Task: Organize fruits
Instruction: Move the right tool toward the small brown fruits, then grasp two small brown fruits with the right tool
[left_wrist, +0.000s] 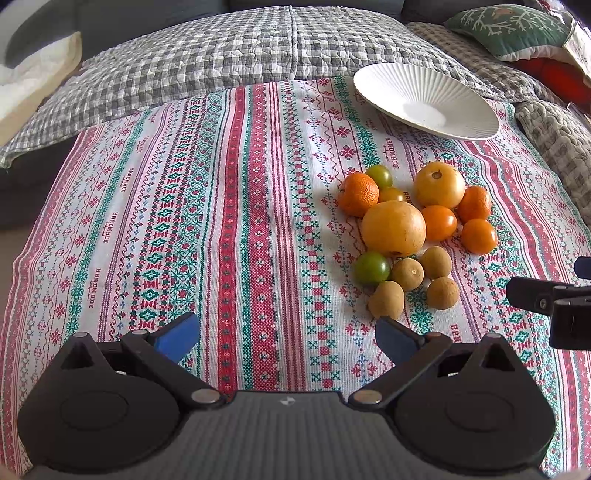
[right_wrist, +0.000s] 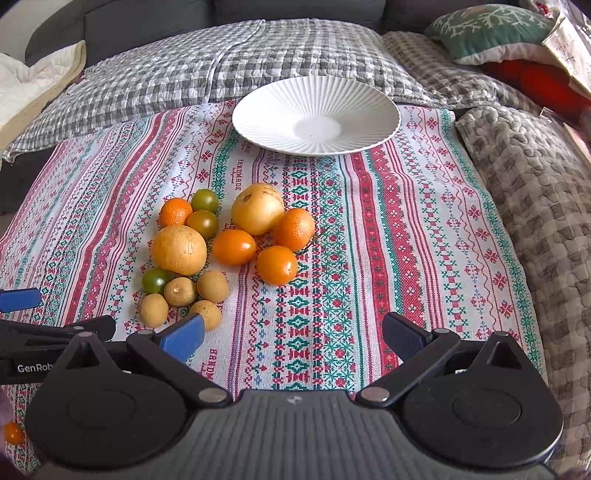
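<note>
A pile of fruit lies on the patterned cloth (left_wrist: 236, 221): two large yellow fruits (left_wrist: 393, 228) (right_wrist: 179, 250), orange tomatoes (right_wrist: 276, 264), mandarins (left_wrist: 358, 194) (right_wrist: 294, 229), green tomatoes (left_wrist: 372, 267) (right_wrist: 155, 279) and several small brown longans (left_wrist: 386, 300) (right_wrist: 180, 291). A white ribbed plate (left_wrist: 458, 88) (right_wrist: 280, 99) stands empty behind the pile. My left gripper (left_wrist: 286, 334) is open and empty, left of and in front of the fruit. My right gripper (right_wrist: 291, 334) is open and empty, right of the longans.
A grey checked quilt (left_wrist: 221, 55) (right_wrist: 535, 203) lies behind and to the right of the cloth. A green cushion (left_wrist: 513, 29) sits at the back right. One small orange tomato (right_wrist: 13, 432) lies apart at the near left edge.
</note>
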